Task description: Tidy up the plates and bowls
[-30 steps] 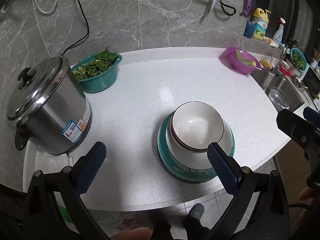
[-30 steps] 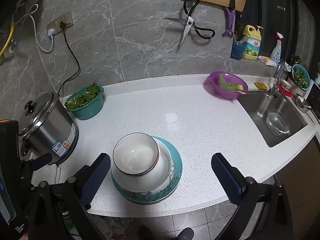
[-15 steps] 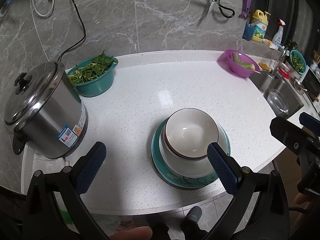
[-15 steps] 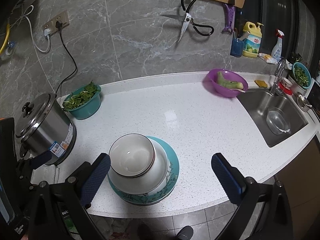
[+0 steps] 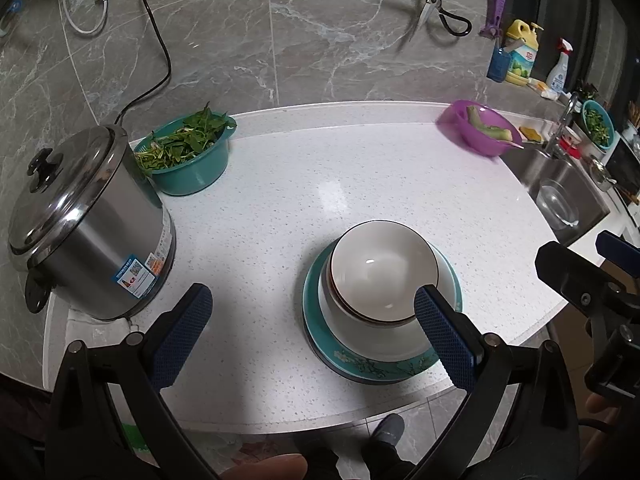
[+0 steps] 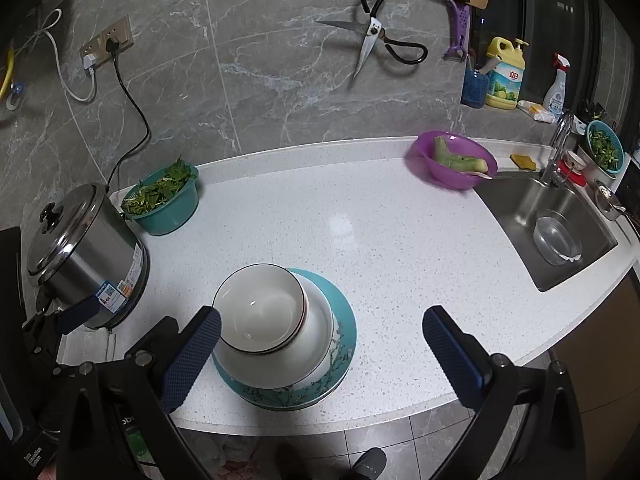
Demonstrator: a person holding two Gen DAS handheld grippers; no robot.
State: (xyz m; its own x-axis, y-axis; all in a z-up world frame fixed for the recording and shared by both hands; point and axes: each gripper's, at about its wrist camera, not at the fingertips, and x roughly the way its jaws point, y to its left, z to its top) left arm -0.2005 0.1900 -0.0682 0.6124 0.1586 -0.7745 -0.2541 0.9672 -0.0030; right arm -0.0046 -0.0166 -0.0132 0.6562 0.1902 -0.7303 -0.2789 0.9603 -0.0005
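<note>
A small white bowl (image 5: 382,266) with a dark rim rests tilted inside a larger white bowl (image 5: 360,340), and both stand on a teal floral plate (image 5: 320,344) near the counter's front edge. The same small white bowl (image 6: 260,310), larger white bowl (image 6: 308,354) and teal plate (image 6: 344,328) show in the right wrist view. My left gripper (image 5: 316,334) is open, held back over the counter edge, its right fingertip in front of the stack. My right gripper (image 6: 320,354) is open too, its left fingertip in front of the stack's left side. Neither holds anything.
A steel rice cooker (image 5: 86,224) stands at the left, with a teal basin of greens (image 5: 186,156) behind it. A purple bowl with a vegetable (image 6: 452,164) sits by the sink (image 6: 552,224), which holds a glass bowl. Scissors and a board hang on the wall.
Both grippers have drawn back and upward from the counter, so the stack looks smaller and farther off. The bowls and plate have not moved.
</note>
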